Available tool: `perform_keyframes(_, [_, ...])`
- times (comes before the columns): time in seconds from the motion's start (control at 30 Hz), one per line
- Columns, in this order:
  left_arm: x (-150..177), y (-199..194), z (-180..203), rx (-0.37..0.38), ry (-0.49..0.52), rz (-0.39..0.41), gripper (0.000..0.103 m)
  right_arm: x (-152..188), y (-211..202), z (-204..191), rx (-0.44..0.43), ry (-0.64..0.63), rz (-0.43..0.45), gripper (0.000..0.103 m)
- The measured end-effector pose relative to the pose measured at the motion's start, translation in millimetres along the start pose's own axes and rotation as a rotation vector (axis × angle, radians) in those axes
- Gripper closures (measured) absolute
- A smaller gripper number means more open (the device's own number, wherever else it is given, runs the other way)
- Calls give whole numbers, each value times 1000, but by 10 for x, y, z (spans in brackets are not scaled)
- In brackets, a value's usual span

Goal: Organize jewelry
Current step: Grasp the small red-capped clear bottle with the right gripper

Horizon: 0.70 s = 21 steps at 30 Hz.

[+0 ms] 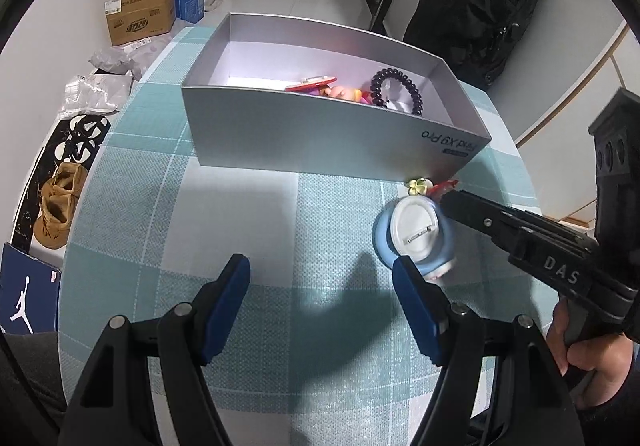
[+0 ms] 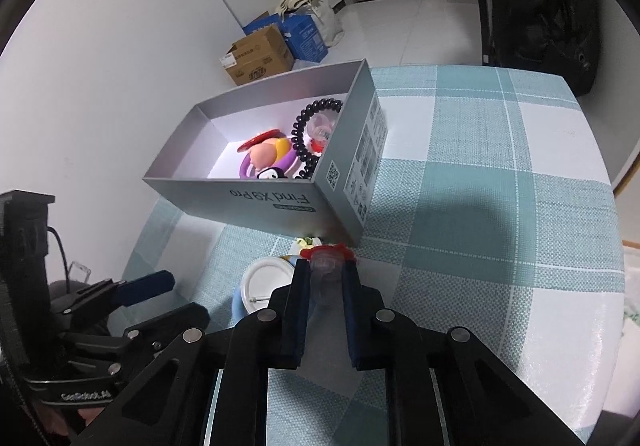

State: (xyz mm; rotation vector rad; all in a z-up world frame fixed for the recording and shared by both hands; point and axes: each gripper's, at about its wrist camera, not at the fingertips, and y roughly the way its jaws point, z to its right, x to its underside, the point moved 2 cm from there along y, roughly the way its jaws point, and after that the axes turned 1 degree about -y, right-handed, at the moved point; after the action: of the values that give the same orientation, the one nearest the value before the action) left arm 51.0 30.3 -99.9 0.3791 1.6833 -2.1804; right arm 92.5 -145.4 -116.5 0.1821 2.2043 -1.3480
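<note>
Two claws over checked worktop [image 1: 240, 206]. Right claw [image 2: 326, 278] pinching clear red-capped trinket [image 2: 326, 266] just beside silver box [image 2: 256, 202], near pin badge [image 1: 416, 230] lying face down. Left claw [image 1: 320, 286] spread, nothing between pads. Black spiral hair tie [image 1: 396, 90] and colourful trinkets inside box.
</note>
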Motion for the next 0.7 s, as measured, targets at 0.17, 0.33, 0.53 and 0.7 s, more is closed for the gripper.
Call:
perform_keyframes(0.17, [-69, 4, -10, 8, -11, 10, 33, -34, -44, 46, -25, 37, 16, 89])
perform_keyframes(0.33, [-115, 36, 47, 58, 12, 8, 33, -54, -91, 70, -37, 48, 25, 89])
perform_keyframes(0.53, [-141, 83, 239, 112, 101, -1, 34, -81, -134, 55, -47, 55, 38, 89])
perform_keyframes(0.7, [-201, 186, 312, 114, 134, -16, 34, -90, -207, 128, -57, 79, 55, 89])
